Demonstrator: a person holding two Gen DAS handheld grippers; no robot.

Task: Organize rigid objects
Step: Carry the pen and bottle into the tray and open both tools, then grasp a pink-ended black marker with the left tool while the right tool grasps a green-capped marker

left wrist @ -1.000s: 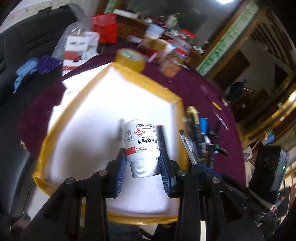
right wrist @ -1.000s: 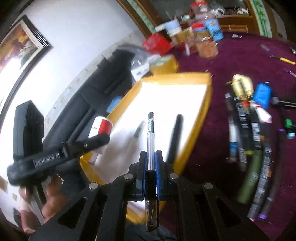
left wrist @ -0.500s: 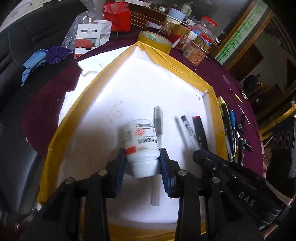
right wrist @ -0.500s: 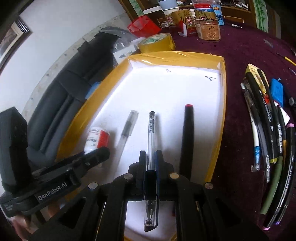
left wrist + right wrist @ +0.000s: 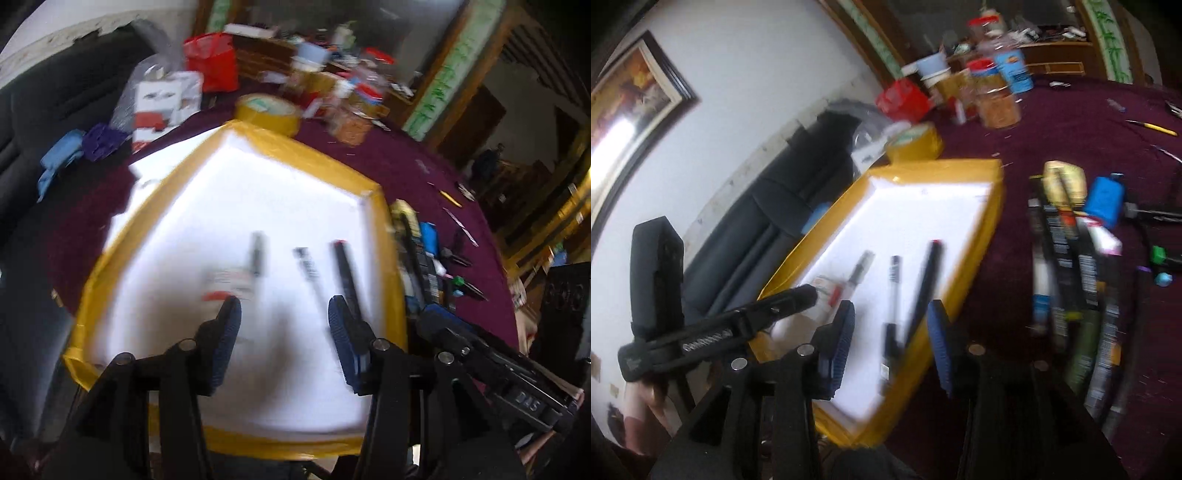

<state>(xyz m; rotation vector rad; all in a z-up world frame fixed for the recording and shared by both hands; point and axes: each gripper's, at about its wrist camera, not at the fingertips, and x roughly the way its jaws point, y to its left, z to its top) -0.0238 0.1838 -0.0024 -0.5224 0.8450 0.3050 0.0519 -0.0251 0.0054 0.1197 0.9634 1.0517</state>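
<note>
Left wrist view showed your left tongs opening, empty, beside the pill bottle in the tray; your right tongs were opening above the clear pen.

The left wrist camera sits just behind its own two fingers and looks forward and down, close over the white tray with the yellow rim. The right wrist camera sits behind its fingers too, looking down at the same tray from its right side, near the row of pens on the table. Both views share the tray, the three pens in it, the tape roll and the jars at the back. Each view also catches the other tool at its edge.
</note>
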